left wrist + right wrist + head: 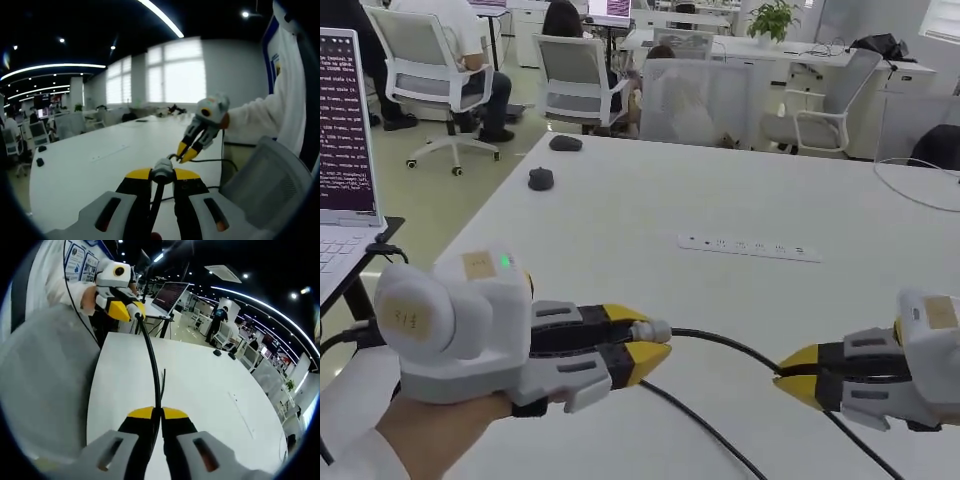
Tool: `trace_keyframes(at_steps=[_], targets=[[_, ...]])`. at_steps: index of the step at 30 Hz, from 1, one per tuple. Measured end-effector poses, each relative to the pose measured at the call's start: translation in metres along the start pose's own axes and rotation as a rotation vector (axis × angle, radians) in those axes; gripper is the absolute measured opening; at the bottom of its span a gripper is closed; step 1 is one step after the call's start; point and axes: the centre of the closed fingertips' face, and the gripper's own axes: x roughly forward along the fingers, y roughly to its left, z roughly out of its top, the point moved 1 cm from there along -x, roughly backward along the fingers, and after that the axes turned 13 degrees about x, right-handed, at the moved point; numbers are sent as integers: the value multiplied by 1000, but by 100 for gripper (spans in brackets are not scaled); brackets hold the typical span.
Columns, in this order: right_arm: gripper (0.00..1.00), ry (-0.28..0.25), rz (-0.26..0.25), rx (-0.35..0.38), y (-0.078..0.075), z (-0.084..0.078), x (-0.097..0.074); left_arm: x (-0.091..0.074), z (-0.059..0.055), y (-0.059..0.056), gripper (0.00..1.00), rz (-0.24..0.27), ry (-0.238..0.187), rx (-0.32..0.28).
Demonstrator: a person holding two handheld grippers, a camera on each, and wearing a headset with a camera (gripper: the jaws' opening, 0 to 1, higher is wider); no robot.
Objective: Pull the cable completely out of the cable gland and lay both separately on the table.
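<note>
Left gripper: lower left of the head view, jaws closed on the gland.
Right gripper: lower right, jaws clamped tight on the cable.
Cable: black, one end in the gland, spans lower centre between the grippers, above the table.

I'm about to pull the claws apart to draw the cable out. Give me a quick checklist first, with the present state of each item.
1. Grip of left claw on cable gland: ok, shut on it.
2. Grip of right claw on cable: ok, shut on it.
3. Cable out of the gland: not ok, it runs into the gland.
4. Run between the claws unsnagged: ok, it hangs above the table.
5. Length left to pull through: cannot tell.
6. Bare spot to lay both parts: ok, the power strip lies farther off.
</note>
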Motion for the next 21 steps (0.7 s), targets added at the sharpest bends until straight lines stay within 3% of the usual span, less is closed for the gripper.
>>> trace_keyframes(at_steps=[2,7,12,21], targets=[[6,-3,-2,-22,1,6,0,-1,0,2,16,11,2,0],[15,-82,10,-49,6,36,1,1,-5,1,16,11,36,19],[16,-148,87,-97,30,66,12,3,-8,-5,16,-16,53,44],[14,-147,149,-127,47,74,33,7,-11,-14,16,-56,63,47]])
